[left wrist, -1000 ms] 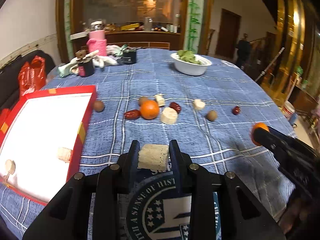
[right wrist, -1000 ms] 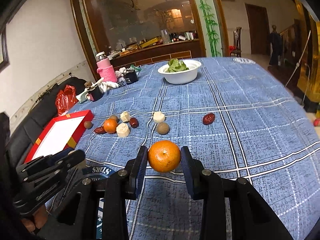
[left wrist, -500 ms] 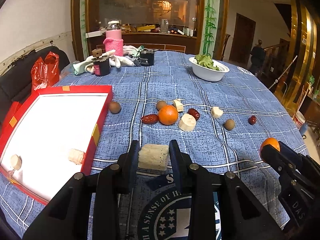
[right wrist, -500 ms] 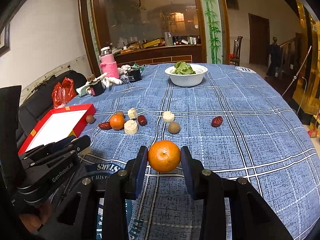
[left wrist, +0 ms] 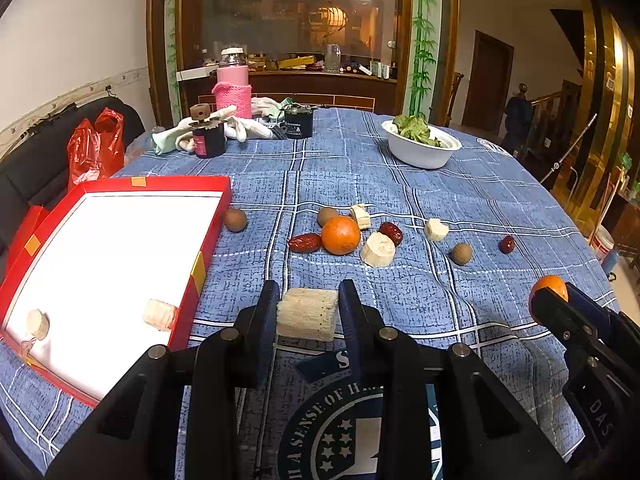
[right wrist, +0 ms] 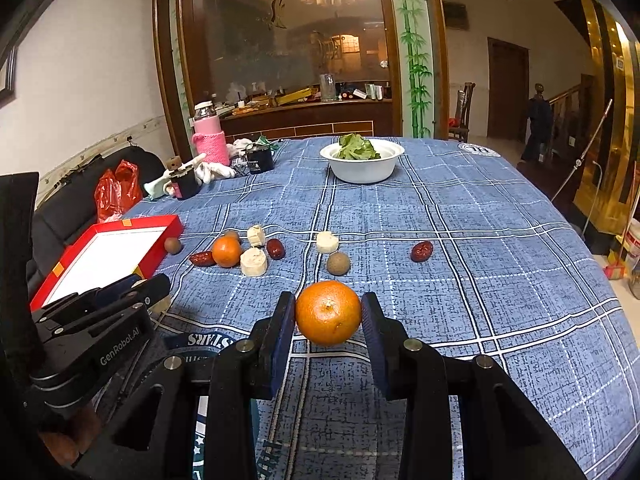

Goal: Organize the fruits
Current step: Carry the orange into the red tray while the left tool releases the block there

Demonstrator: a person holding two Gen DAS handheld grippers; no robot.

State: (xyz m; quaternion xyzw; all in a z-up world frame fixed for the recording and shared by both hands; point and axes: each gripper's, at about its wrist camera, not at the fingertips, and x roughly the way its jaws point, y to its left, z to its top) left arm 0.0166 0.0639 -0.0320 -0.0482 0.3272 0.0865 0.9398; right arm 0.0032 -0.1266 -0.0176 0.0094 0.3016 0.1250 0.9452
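My left gripper (left wrist: 307,314) is shut on a pale cream chunk (left wrist: 307,314), held above the blue checked cloth just right of the red tray (left wrist: 208,190). Two similar pale pieces (left wrist: 159,314) lie inside the tray on its white floor. My right gripper (right wrist: 328,314) is shut on an orange (right wrist: 328,312); it also shows at the right edge of the left wrist view, with the orange (left wrist: 550,285) at its tip. Further out on the cloth lie another orange (left wrist: 341,235), red dates (left wrist: 305,242), brown round fruits (left wrist: 235,220) and more pale chunks (left wrist: 378,250).
A white bowl of greens (left wrist: 420,148) stands at the far side. A pink-sleeved bottle (left wrist: 234,92), dark jars (left wrist: 298,124), white gloves (left wrist: 240,128) and a red bag (left wrist: 94,148) crowd the far left. The table edge drops off at the right.
Both grippers keep their holds. Both views have tilted up a little, so the loose fruit sits lower in the frames and more of the room shows.
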